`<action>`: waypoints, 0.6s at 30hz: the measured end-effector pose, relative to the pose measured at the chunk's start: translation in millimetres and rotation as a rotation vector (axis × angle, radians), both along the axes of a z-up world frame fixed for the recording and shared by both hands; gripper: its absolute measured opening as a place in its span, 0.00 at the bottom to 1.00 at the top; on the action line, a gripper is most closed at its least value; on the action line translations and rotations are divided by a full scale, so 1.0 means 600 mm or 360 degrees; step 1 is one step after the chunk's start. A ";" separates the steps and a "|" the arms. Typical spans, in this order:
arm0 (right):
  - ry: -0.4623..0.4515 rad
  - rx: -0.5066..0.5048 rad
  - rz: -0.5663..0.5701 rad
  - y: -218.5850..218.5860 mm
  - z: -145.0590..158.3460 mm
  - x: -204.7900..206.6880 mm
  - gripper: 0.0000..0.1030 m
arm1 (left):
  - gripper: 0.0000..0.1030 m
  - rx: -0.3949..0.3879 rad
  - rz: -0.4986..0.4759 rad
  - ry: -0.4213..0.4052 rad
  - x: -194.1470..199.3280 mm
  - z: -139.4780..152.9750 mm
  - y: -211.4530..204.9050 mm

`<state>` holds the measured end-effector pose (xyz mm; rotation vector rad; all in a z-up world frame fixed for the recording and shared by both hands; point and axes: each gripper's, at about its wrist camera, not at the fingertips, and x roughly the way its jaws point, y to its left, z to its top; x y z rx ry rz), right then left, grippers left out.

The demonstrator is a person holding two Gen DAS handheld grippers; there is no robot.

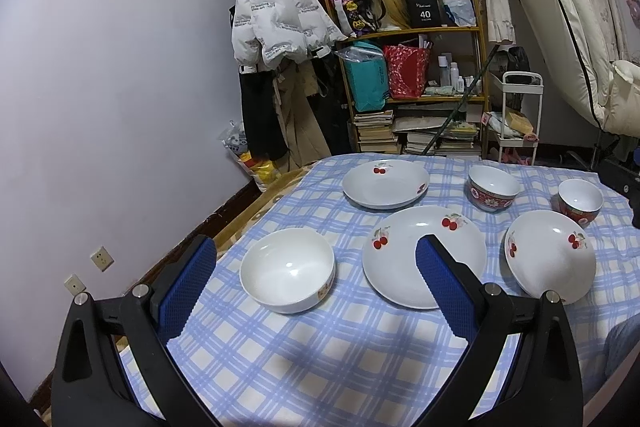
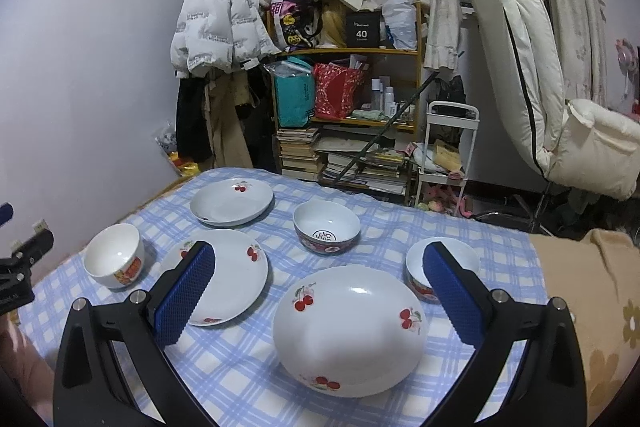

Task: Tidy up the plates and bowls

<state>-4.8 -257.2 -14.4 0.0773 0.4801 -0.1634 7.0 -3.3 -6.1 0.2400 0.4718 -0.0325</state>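
Note:
On the blue-checked tablecloth (image 1: 320, 355) stand a plain white bowl (image 1: 287, 269), three white cherry-print plates (image 1: 404, 255) (image 1: 386, 183) (image 1: 550, 259), and two red-patterned bowls (image 1: 494, 187) (image 1: 580, 201). My left gripper (image 1: 316, 243) hangs open above the near edge, the white bowl between its blue pads, touching nothing. My right gripper (image 2: 320, 251) is open too, over the nearest cherry plate (image 2: 348, 331). The middle plate (image 2: 236, 275) lies behind its left pad and the small red bowl (image 2: 416, 267) behind its right. The larger patterned bowl (image 2: 326, 225), far plate (image 2: 232, 201) and white bowl (image 2: 114, 255) lie farther off.
Beyond the table's far edge stand a cluttered wooden shelf (image 2: 348, 99) with books and bags, a white trolley (image 2: 448, 155) and hanging coats (image 2: 216, 27). A cream padded chair (image 2: 532, 75) fills the right. A beige blanket (image 2: 592, 287) covers the table's right side.

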 end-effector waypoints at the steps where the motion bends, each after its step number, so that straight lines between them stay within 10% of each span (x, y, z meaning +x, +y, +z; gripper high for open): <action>1: -0.0003 -0.0006 0.0014 0.002 0.000 0.002 1.00 | 0.96 0.0002 -0.0005 0.0008 0.005 0.003 -0.001; 18: -0.0008 -0.0084 0.0137 0.038 0.023 0.110 1.00 | 0.96 -0.0016 0.0061 0.0235 0.137 0.035 -0.021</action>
